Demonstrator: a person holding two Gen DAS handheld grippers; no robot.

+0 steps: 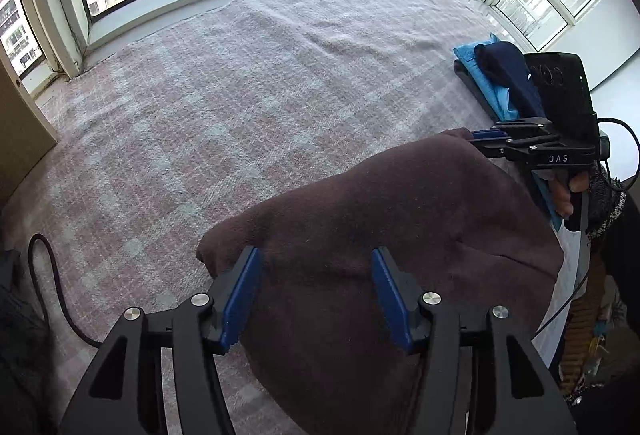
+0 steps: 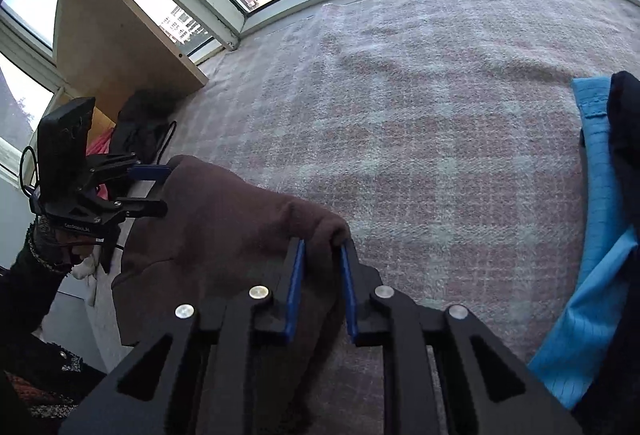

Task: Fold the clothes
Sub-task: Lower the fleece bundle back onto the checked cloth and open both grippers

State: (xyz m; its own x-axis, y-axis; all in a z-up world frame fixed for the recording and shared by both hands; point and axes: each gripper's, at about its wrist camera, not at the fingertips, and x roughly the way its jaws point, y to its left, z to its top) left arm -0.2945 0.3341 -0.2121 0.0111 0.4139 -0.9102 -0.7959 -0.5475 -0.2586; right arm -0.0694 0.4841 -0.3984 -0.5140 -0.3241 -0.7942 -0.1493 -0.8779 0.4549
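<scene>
A brown garment [image 1: 380, 203] lies bunched on the plaid blanket [image 1: 240, 95], near the front edge. My left gripper [image 1: 316, 255] hangs over its near-left part, blue pads wide apart and not pressing the cloth. In the right wrist view the left gripper [image 2: 160, 189] shows its jaws parted at the garment's [image 2: 224, 219] far left edge. My right gripper [image 2: 323, 243] is shut on a corner of the brown cloth, which is pinched between its blue pads. From the left wrist view the right gripper [image 1: 476, 139] grips the garment's far right corner.
A folded light blue cloth [image 1: 486, 83] with a dark navy piece [image 1: 504, 71] on it lies at the blanket's right side. A dark cable [image 1: 52, 275] loops at the left. A wooden panel [image 2: 120, 35] and a black bag [image 2: 140, 127] stand by the windows.
</scene>
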